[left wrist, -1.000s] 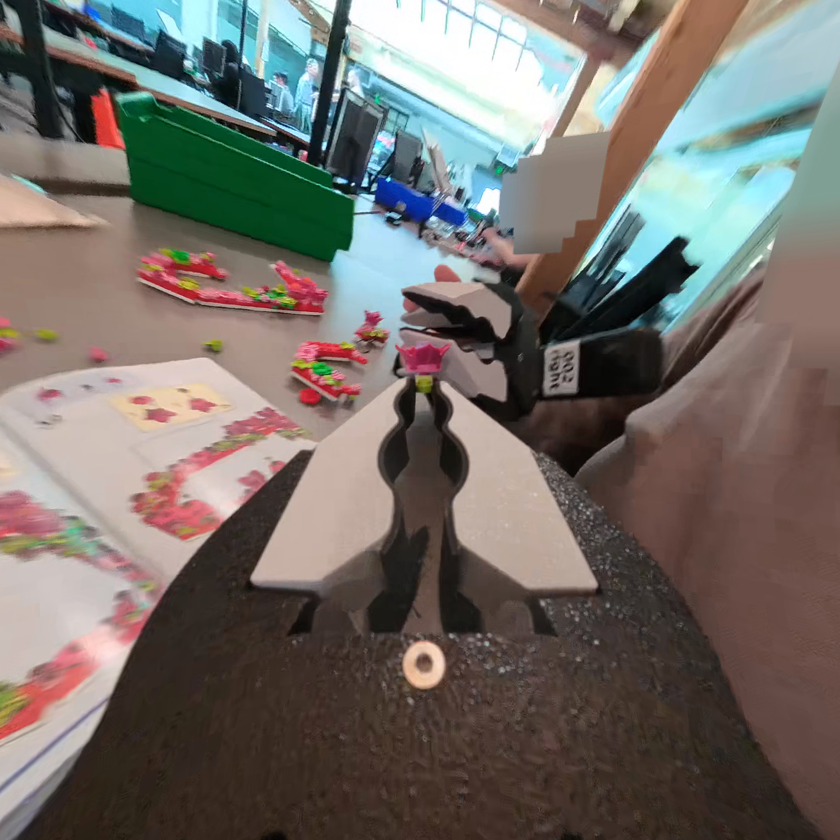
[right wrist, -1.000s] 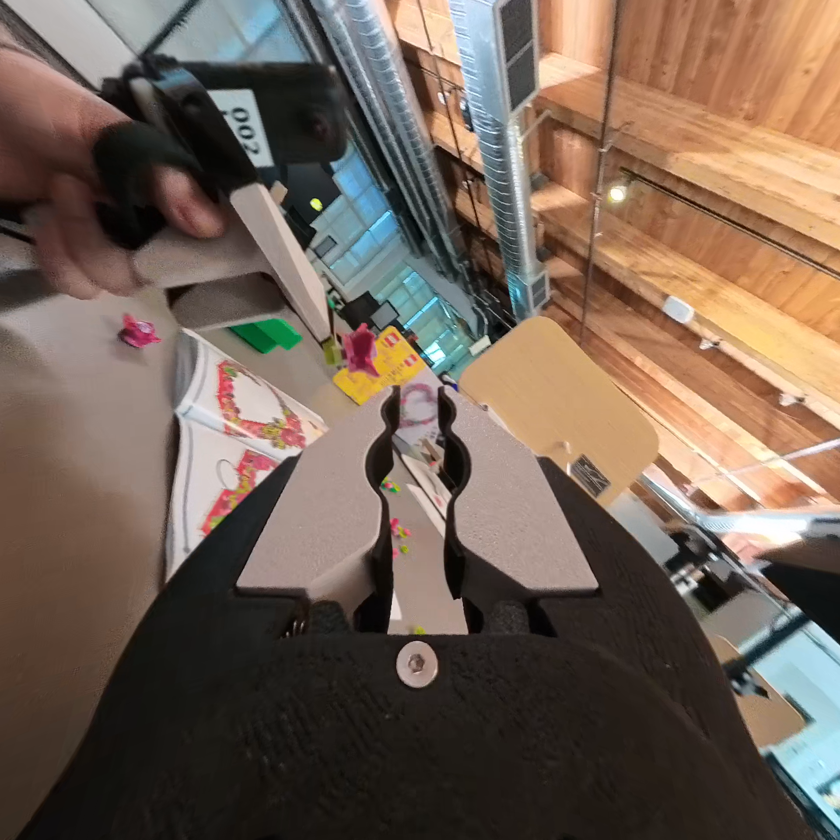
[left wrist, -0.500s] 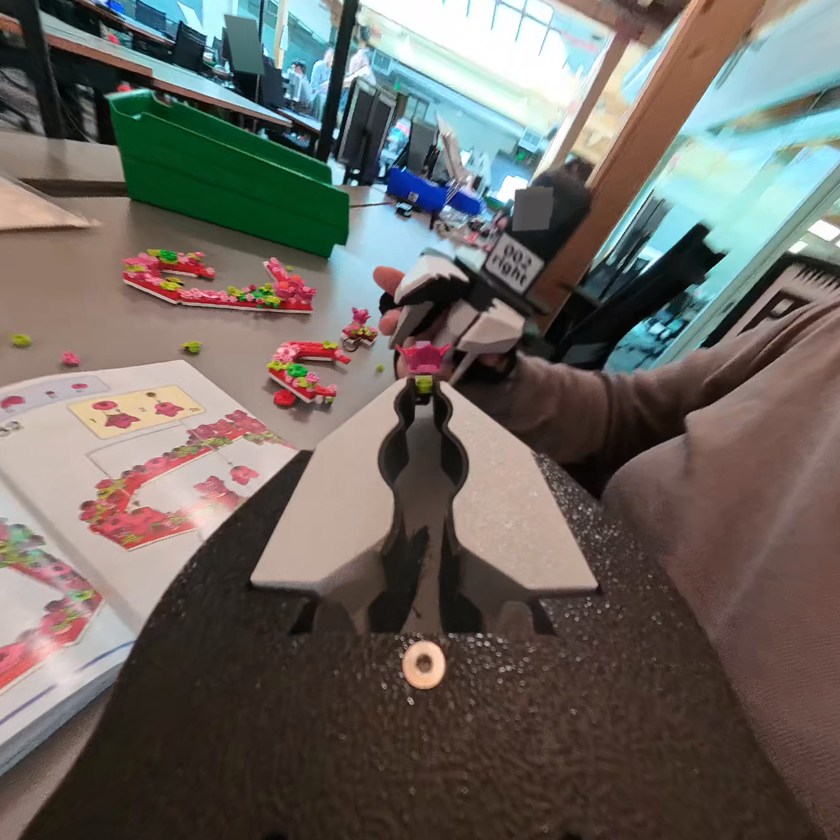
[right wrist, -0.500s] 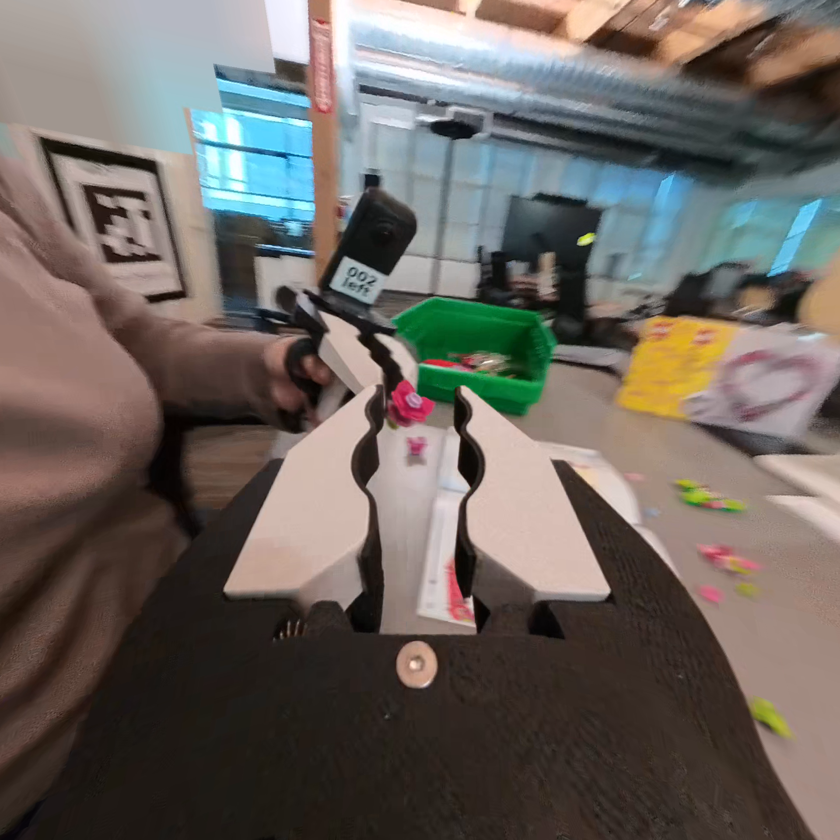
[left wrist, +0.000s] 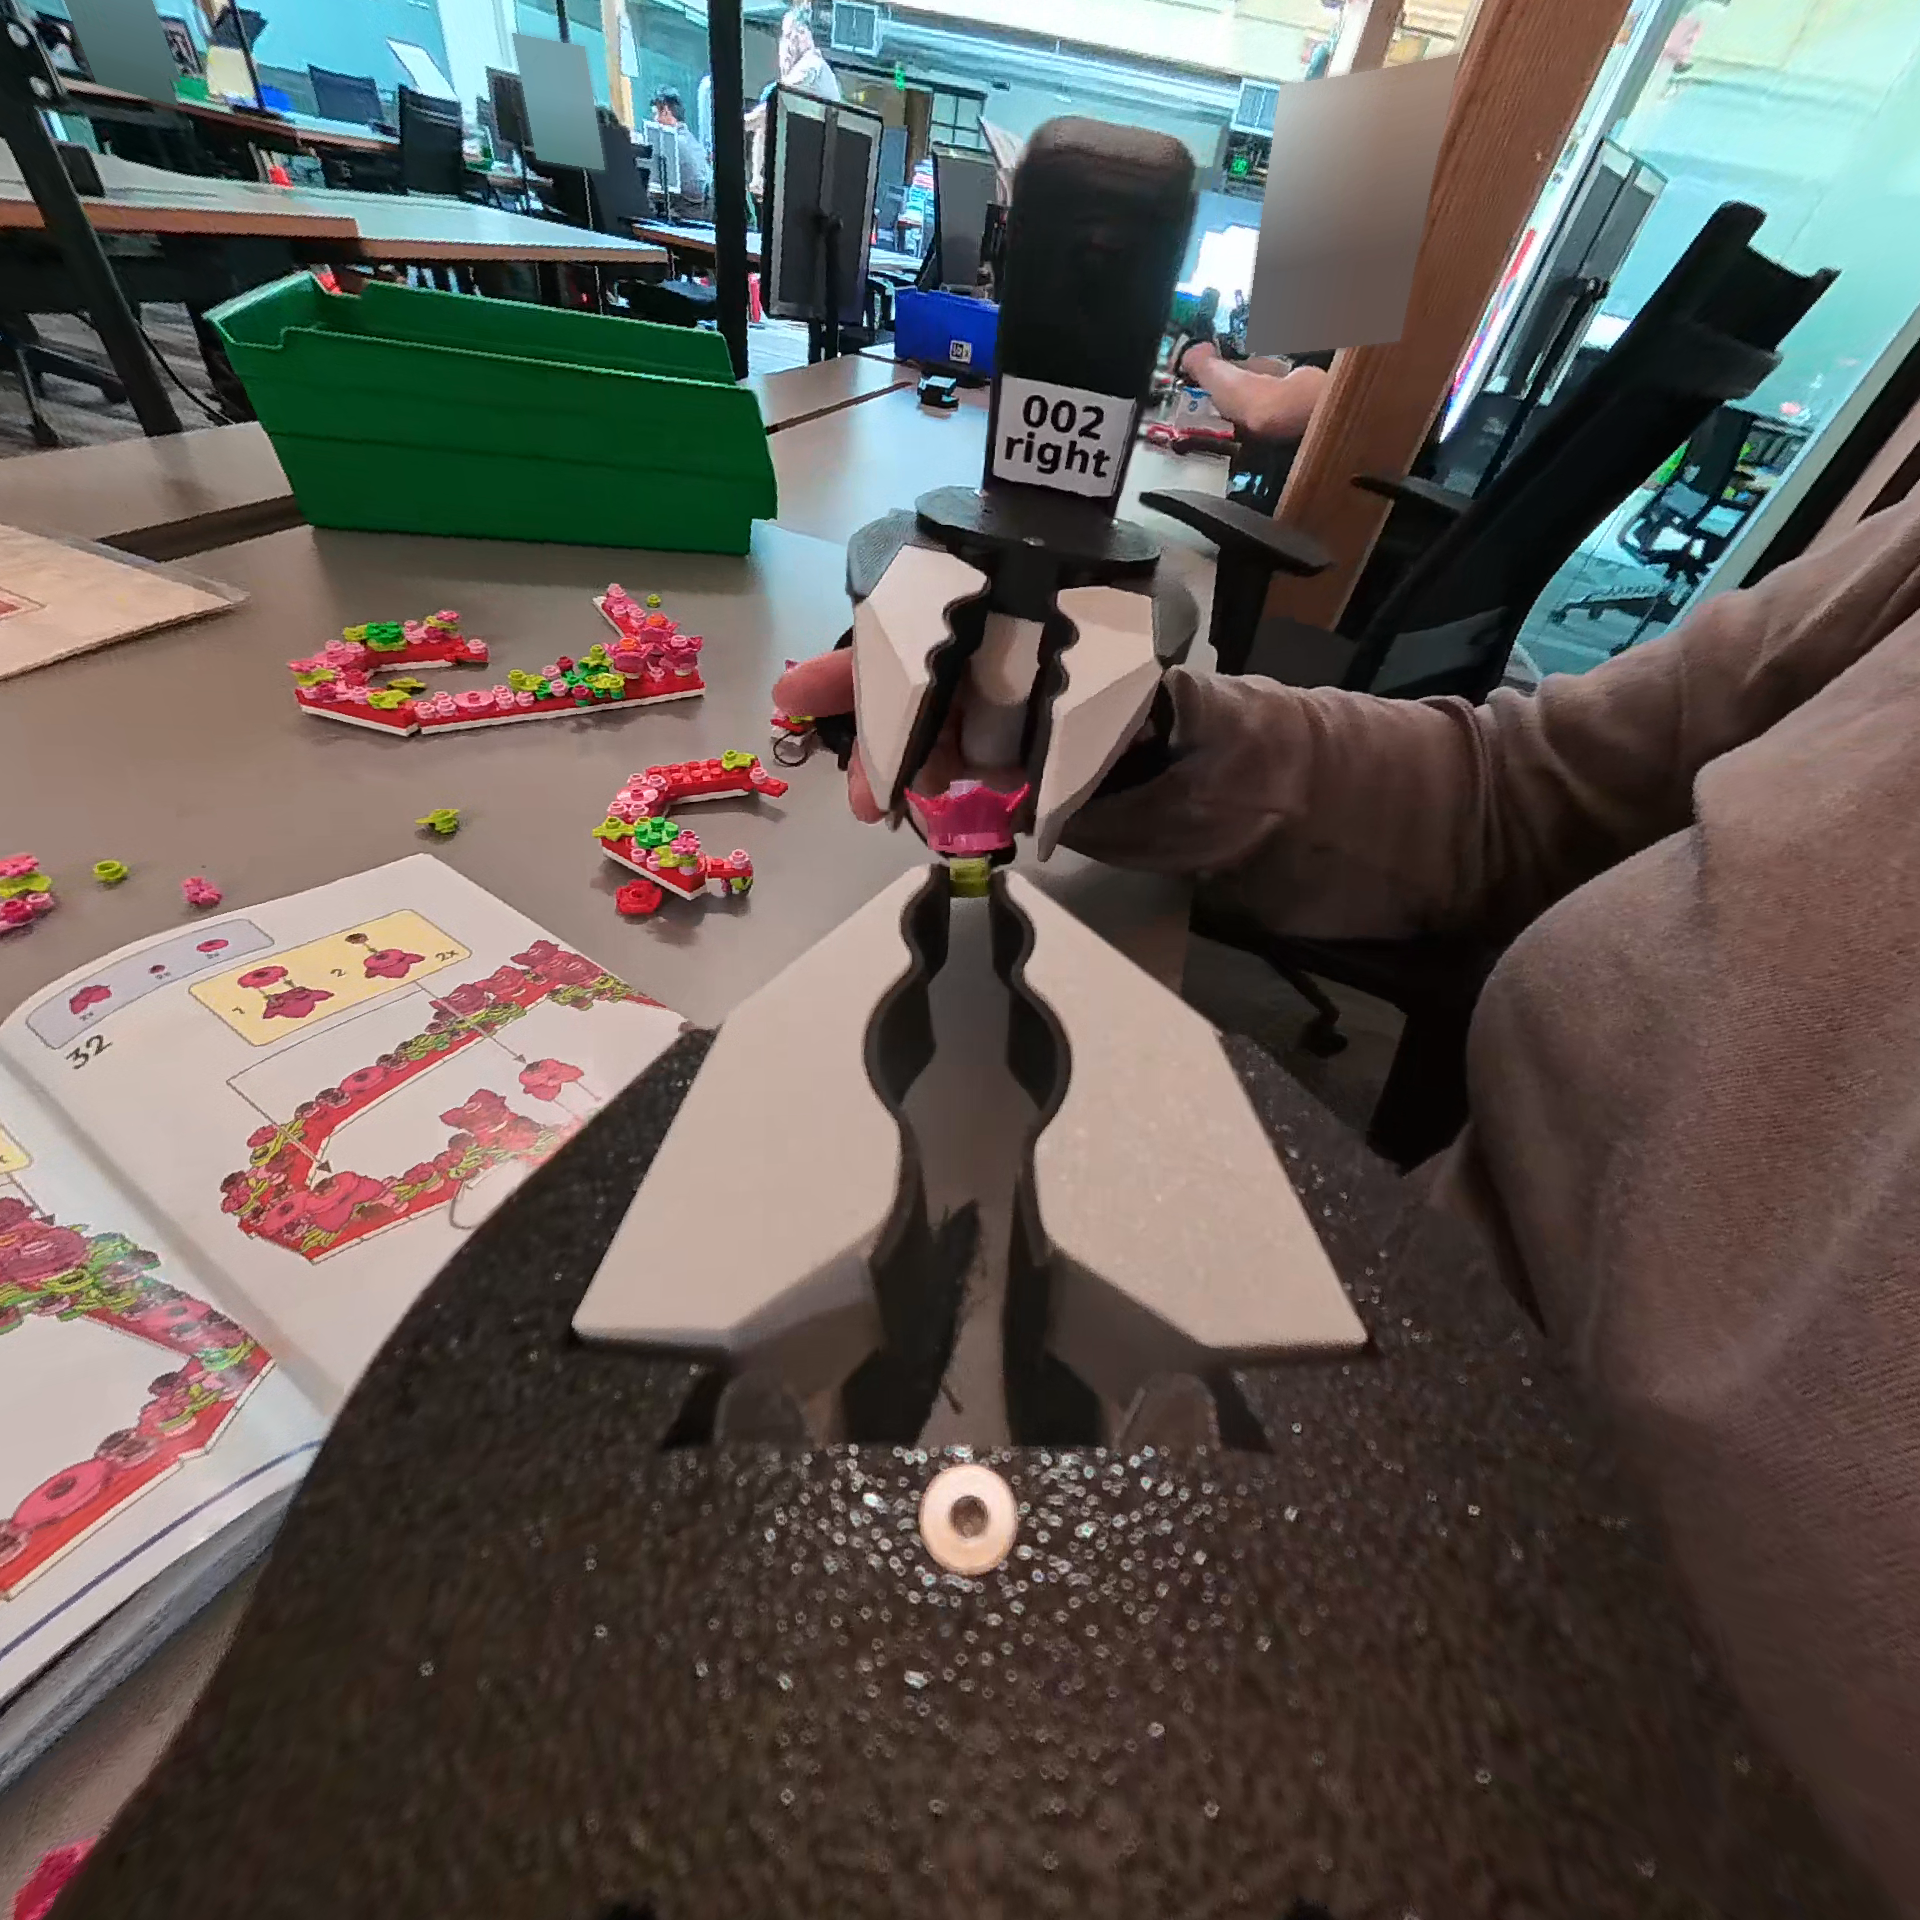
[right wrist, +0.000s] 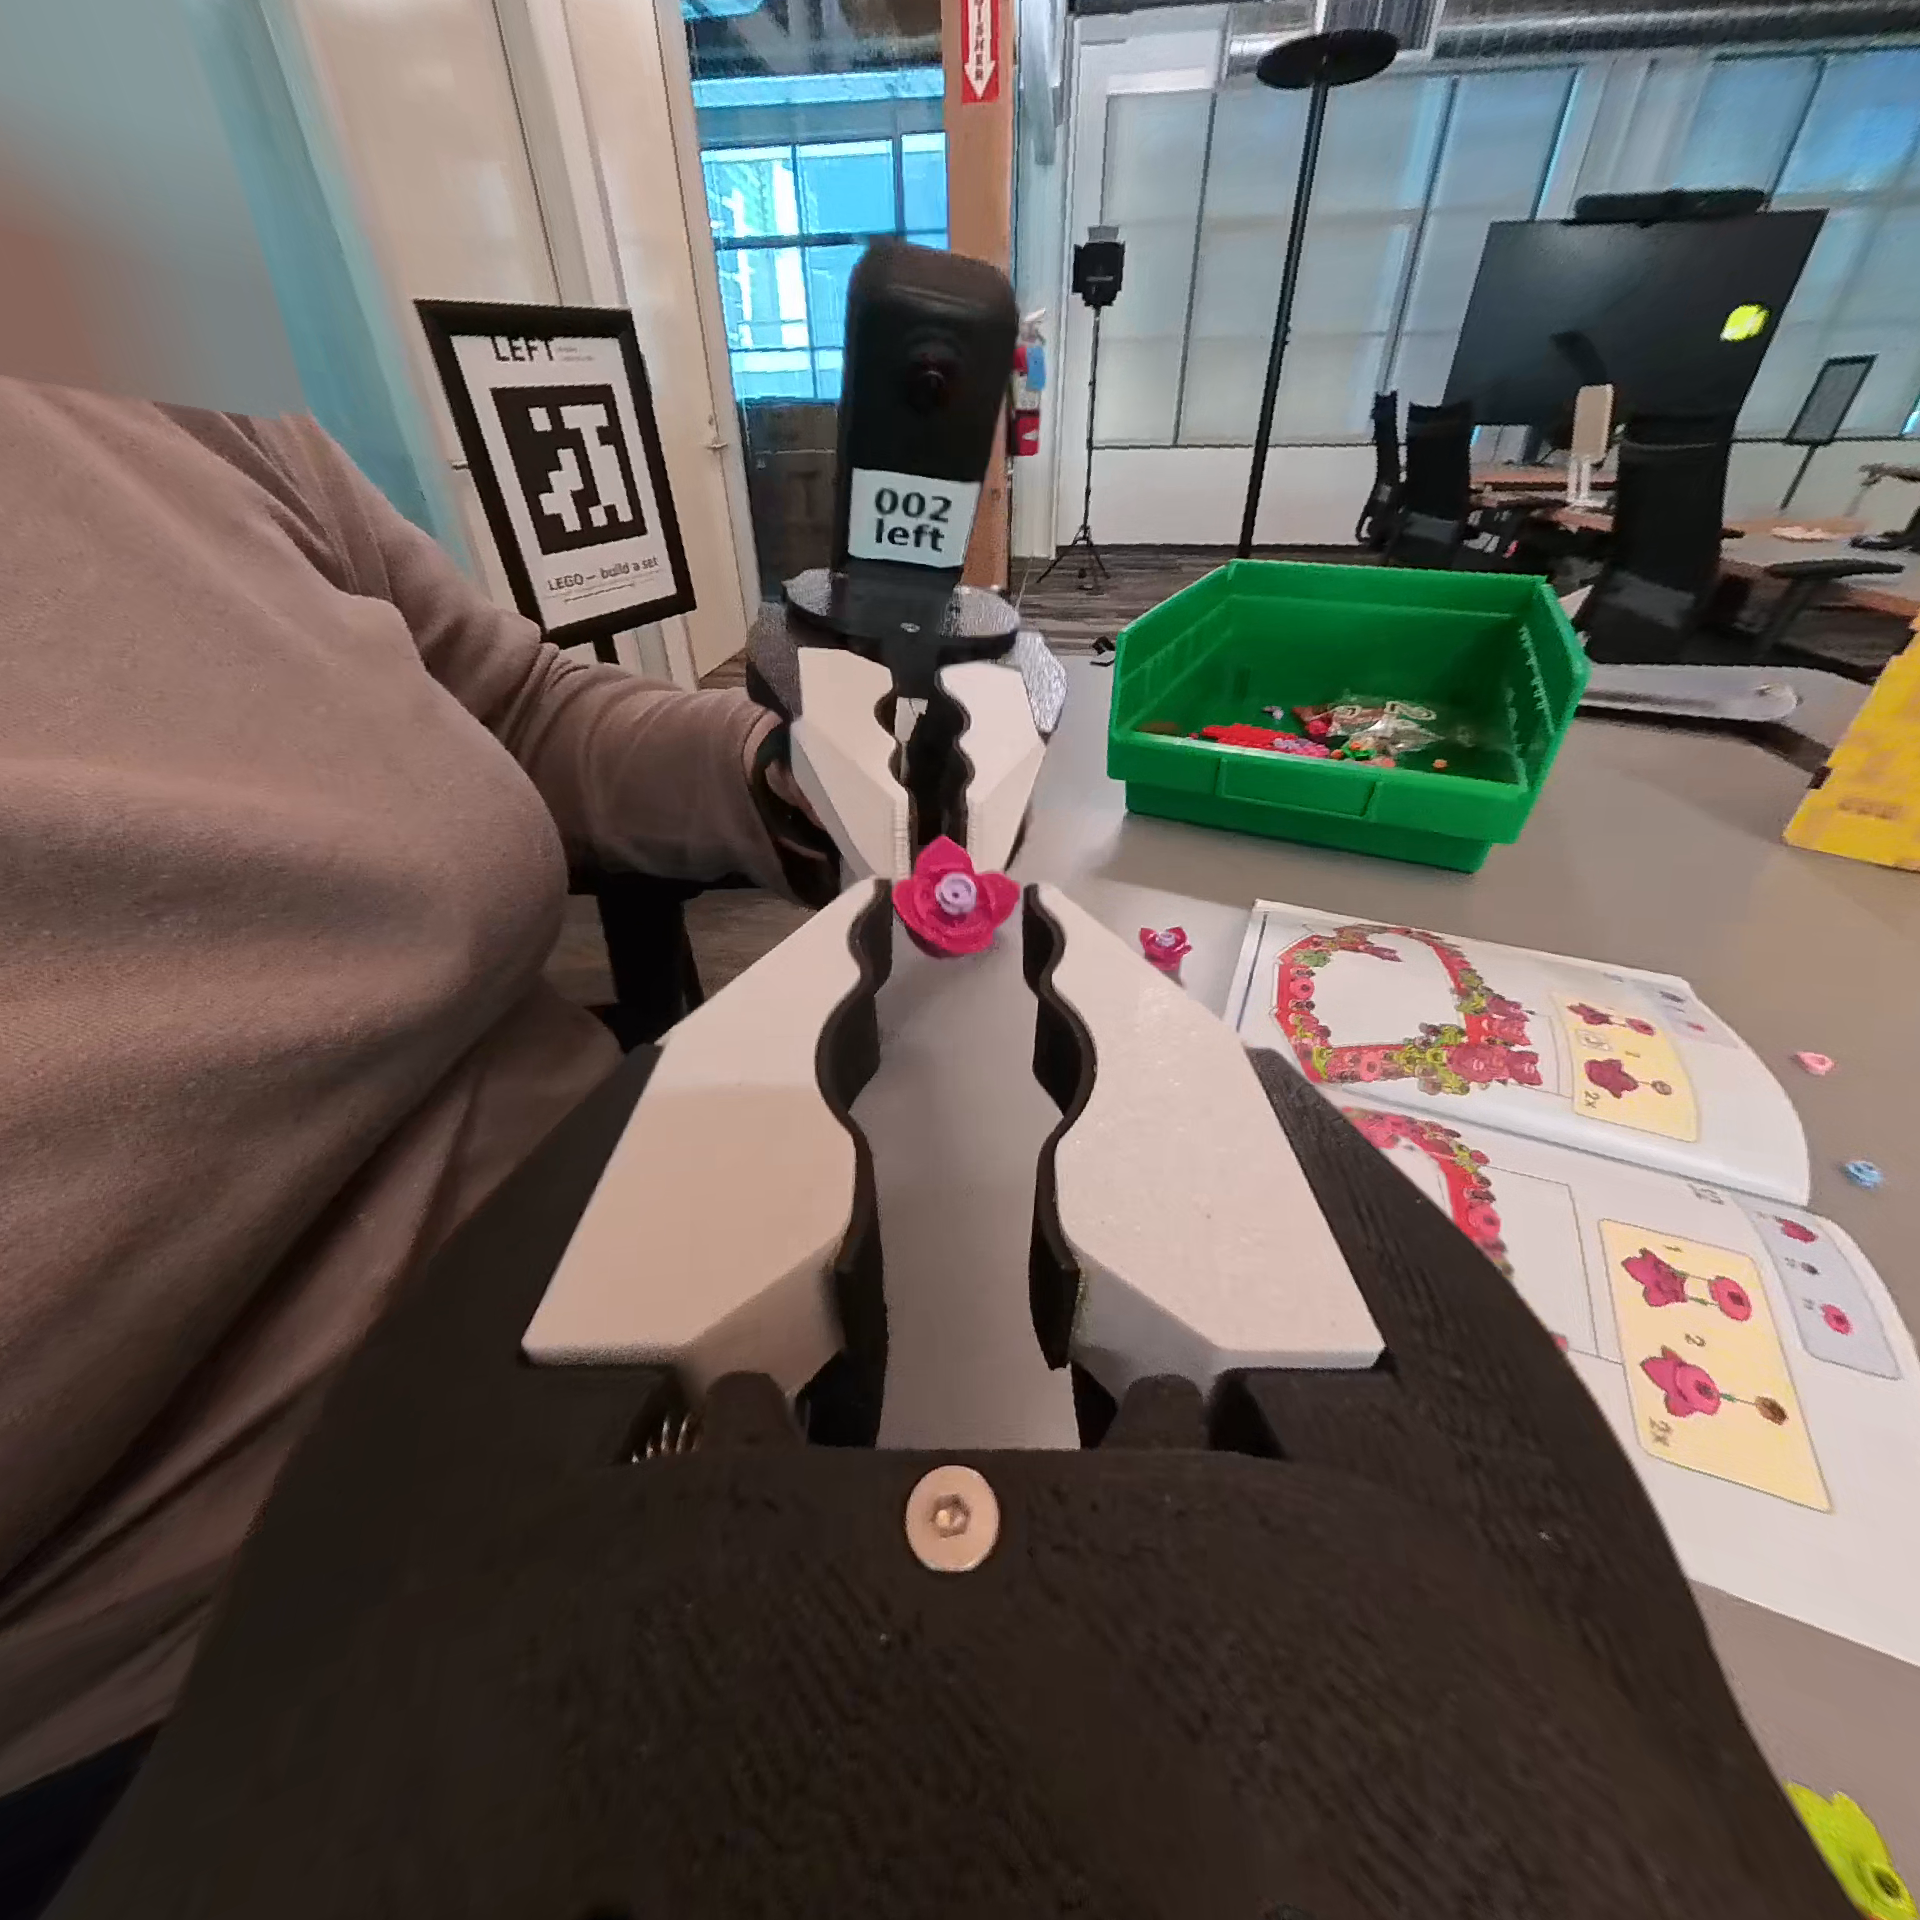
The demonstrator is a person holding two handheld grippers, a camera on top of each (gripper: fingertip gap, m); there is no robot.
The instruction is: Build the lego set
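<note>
My left gripper (left wrist: pixel 967 885) is shut on a small lime green piece (left wrist: pixel 968 879) that carries a magenta flower (left wrist: pixel 966 816) on top, held in the air above the table edge. My right gripper (right wrist: pixel 956 899) is open and points straight at the left one. Its fingertips (right wrist: pixel 868 914) stand on either side of the flower (right wrist: pixel 951 904); I cannot tell whether they touch it. In the left wrist view the right gripper (left wrist: pixel 966 831) hangs just behind the flower. In the right wrist view the left gripper (right wrist: pixel 935 844) is behind the flower.
An open instruction booklet (left wrist: pixel 312 1091) (right wrist: pixel 1558 1143) lies on the grey table. Red partial builds with flowers (left wrist: pixel 499 686) (left wrist: pixel 686 821) lie beyond it. A green bin (left wrist: pixel 499 416) (right wrist: pixel 1340 707) holds loose parts. A loose magenta flower (right wrist: pixel 1164 943) and small pieces (left wrist: pixel 109 871) are scattered about. Only a small space, under 4 cm, lies between the two pairs of fingers.
My right gripper has swung round from pointing up at the ceiling to face the left gripper, and its tips have come level with the flower. The left gripper has kept its hold.
</note>
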